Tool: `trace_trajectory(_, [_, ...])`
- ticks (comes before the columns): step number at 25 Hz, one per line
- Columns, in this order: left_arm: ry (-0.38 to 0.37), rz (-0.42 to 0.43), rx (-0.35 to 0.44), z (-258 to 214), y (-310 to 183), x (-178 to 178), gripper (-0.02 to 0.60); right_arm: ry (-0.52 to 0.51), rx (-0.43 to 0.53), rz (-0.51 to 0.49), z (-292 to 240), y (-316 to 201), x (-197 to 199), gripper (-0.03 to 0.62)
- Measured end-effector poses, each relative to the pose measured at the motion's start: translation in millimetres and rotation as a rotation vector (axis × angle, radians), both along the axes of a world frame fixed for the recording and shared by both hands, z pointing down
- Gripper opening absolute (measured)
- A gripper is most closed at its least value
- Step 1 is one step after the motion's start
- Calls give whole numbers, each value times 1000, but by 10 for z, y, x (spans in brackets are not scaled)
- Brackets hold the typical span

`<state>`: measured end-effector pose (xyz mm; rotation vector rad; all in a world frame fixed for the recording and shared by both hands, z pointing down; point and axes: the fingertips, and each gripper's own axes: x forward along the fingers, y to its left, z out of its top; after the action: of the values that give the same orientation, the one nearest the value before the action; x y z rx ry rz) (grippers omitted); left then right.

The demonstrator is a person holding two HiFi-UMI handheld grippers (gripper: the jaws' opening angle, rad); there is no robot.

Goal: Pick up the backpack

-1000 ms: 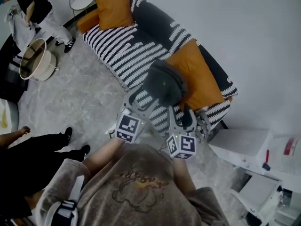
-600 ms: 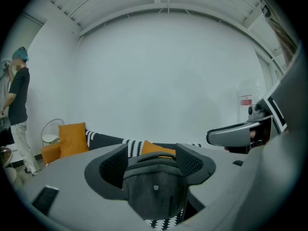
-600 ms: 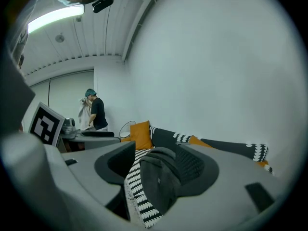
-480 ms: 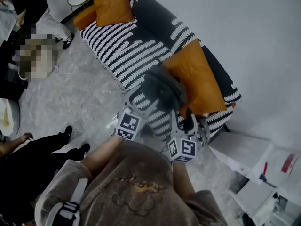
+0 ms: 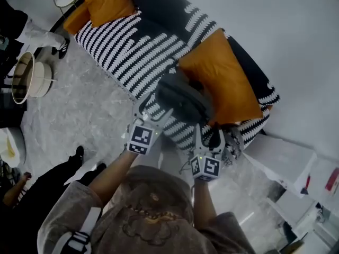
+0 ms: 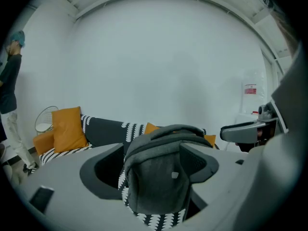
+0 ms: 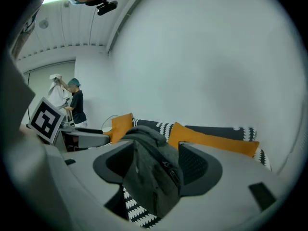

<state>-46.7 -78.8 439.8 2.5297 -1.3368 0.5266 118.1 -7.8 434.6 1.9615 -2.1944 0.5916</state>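
A dark grey backpack [image 5: 183, 97] stands upright on the seat of a black-and-white striped sofa [image 5: 132, 46], against an orange cushion [image 5: 222, 78]. My left gripper [image 5: 155, 109] flanks its left side and my right gripper [image 5: 207, 134] its near right side. In the left gripper view the backpack [image 6: 159, 177] fills the gap between the jaws, which are opening wide. The right gripper view shows the backpack [image 7: 151, 177] between that gripper's jaws too, and they are also opening. No pad visibly squeezes the fabric.
A second orange cushion [image 5: 103, 1] lies at the sofa's far end. A round cream bin [image 5: 29, 78] stands on the floor at left. A bystander's legs and shoes [image 5: 79, 152] are near my left side. White boxes [image 5: 286, 157] sit at right.
Both grippers have come down with the backpack between them, from above the sofa onto its seat. The jaws stand a little wider than before.
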Motion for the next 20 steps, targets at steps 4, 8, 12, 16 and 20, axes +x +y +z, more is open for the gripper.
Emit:
trace_trajectory(4, [-14, 16, -22, 405, -81, 47, 360, 2, -52, 49, 449, 74, 82, 287])
trace_trajectory(8, [-21, 35, -37, 827, -123, 64, 368, -2, -101, 89, 874, 136, 101, 287])
trace_trajectory(12, [-41, 23, -29, 1106, -147, 50, 377, -23, -120, 108, 1222, 130, 134, 304])
trace_trajectory(16, [-33, -11, -26, 1271, -207, -5, 377, -39, -129, 99, 1453, 95, 116, 304])
trace_trajectory(20, [9, 11, -28, 1443, -291, -6, 373, -46, -124, 84, 1614, 23, 59, 304])
